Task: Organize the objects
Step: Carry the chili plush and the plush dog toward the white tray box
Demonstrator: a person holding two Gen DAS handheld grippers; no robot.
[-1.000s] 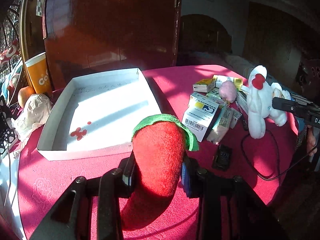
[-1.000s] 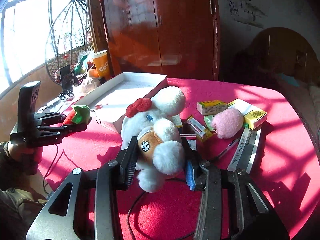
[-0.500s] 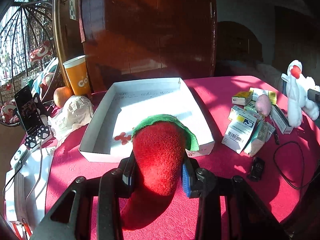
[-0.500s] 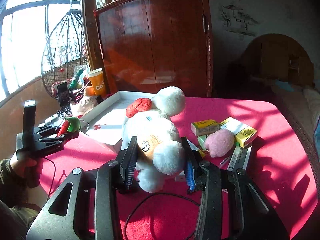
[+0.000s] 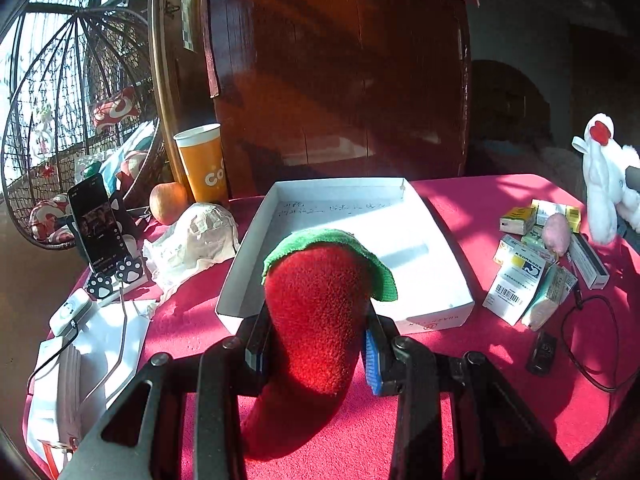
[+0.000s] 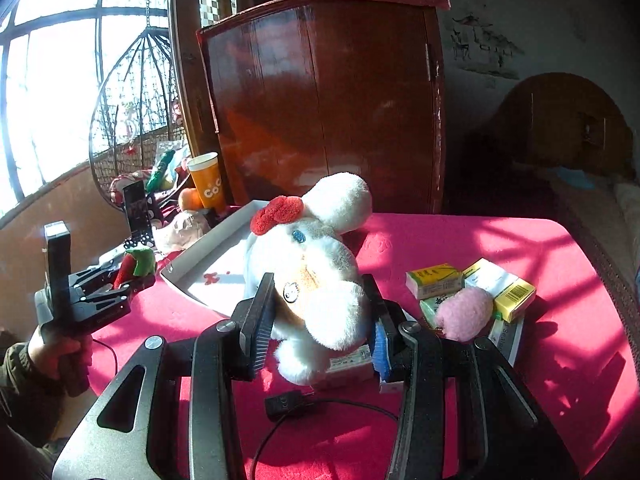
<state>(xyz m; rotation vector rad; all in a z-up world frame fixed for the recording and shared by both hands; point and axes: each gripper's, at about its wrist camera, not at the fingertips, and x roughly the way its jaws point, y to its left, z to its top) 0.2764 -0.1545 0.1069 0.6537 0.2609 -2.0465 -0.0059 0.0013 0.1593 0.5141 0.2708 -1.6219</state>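
My left gripper (image 5: pixel 316 344) is shut on a red plush chilli (image 5: pixel 316 312) with a green cap, held above the red tablecloth just in front of the white tray (image 5: pixel 436 256). In the right wrist view the same left gripper (image 6: pixel 132 280) shows at far left, in a person's hand, near the white tray (image 6: pixel 188 268). My right gripper (image 6: pixel 320 332) is shut on a white plush toy (image 6: pixel 316 264) with a red bow, lifted over the table. The white plush toy (image 5: pixel 604 184) also appears at the far right of the left wrist view.
Small boxes (image 6: pixel 472 284) and a pink plush ball (image 6: pixel 464 314) lie right of the tray. A black cable with a plug (image 6: pixel 288 404) crosses the cloth. An orange cup (image 5: pixel 202 160), an apple (image 5: pixel 168 208), crumpled paper (image 5: pixel 196 236) and a phone on a stand (image 5: pixel 98 228) crowd the left. A wooden cabinet (image 5: pixel 340 80) stands behind.
Both grippers rose with their toys. The left gripper swung left, so the tray now lies straight ahead of the chilli; the white plush toy hangs higher above the table.
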